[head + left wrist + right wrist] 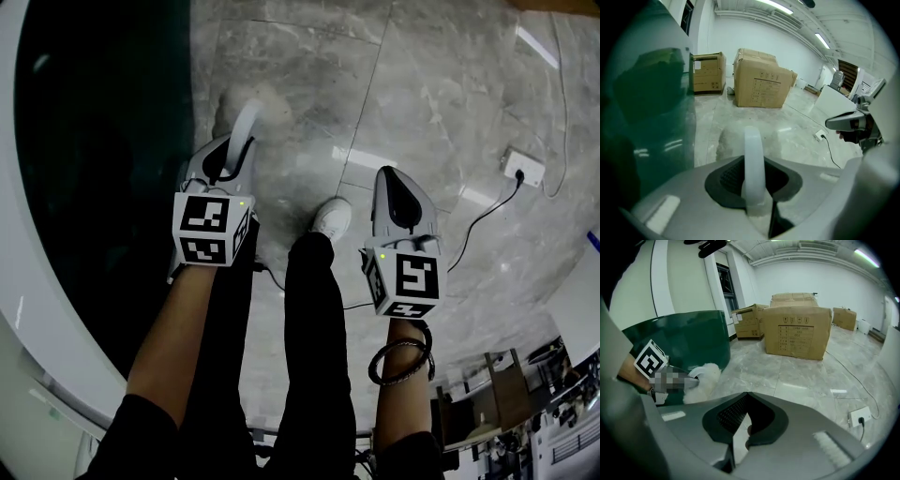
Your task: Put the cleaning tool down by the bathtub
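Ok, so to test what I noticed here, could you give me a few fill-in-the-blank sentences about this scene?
1. The left hand-held gripper is shut on the cleaning tool's ___ handle.
2. The bathtub next to the person has a dark ___ wall.
3. The right hand-held gripper holds ___.
4. The big boxes on the floor are made of ___.

Missing words: white; green; nothing; cardboard.
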